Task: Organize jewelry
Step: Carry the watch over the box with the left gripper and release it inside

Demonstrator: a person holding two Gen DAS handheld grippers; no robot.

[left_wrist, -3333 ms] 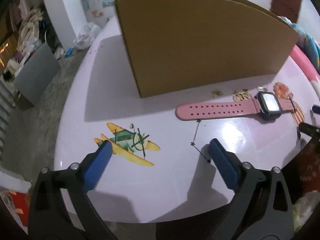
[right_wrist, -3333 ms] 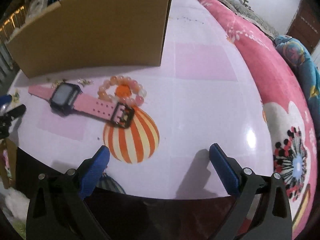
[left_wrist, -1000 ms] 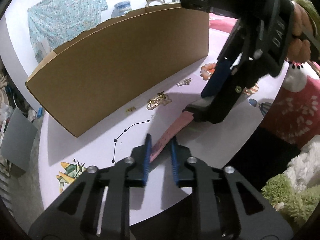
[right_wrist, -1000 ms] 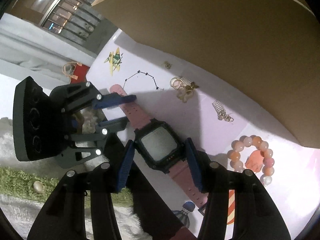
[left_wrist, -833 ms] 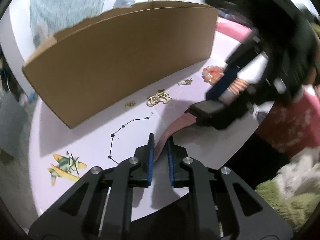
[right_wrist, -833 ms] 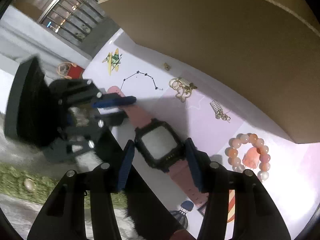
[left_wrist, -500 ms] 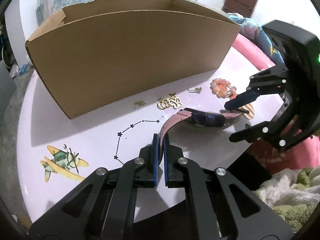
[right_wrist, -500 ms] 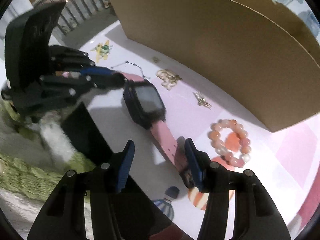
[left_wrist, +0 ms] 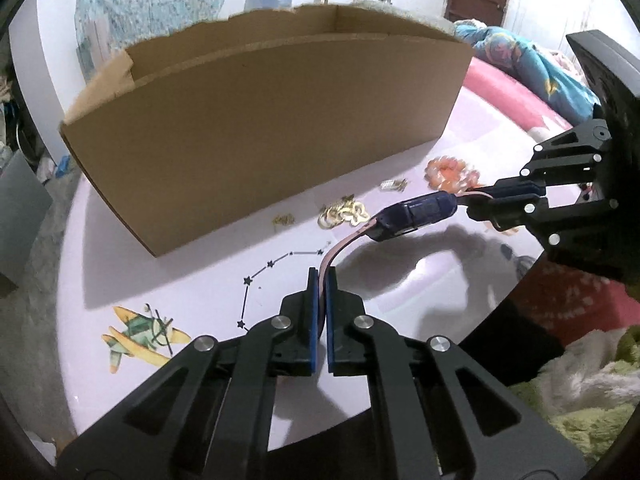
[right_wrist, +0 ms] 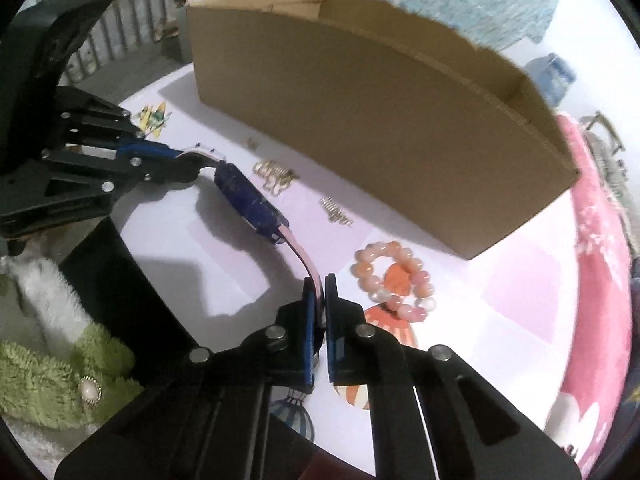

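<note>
A pink-strapped watch (left_wrist: 420, 210) with a dark blue case hangs between both grippers, lifted off the pink table (left_wrist: 180, 280). My left gripper (left_wrist: 322, 276) is shut on one end of the strap. My right gripper (right_wrist: 319, 280) is shut on the other strap end, and the watch (right_wrist: 250, 202) case sags edge-on in the middle. The right gripper (left_wrist: 508, 196) shows at the right of the left wrist view, the left gripper (right_wrist: 176, 160) at the left of the right wrist view. A pink bead bracelet (right_wrist: 390, 280) lies on the table beside my right fingers.
A long open cardboard box (left_wrist: 280, 120) stands behind the jewelry. Small gold pieces (left_wrist: 344, 214) and a gold clip (right_wrist: 336, 208) lie in front of it. Printed plane (left_wrist: 140, 340) and balloon pictures mark the tabletop. A green fluffy cloth (right_wrist: 52, 380) lies below the table edge.
Both grippers closed on the watch strap ends. The right one slid from the watch case to the buckle end. The watch rose off the table.
</note>
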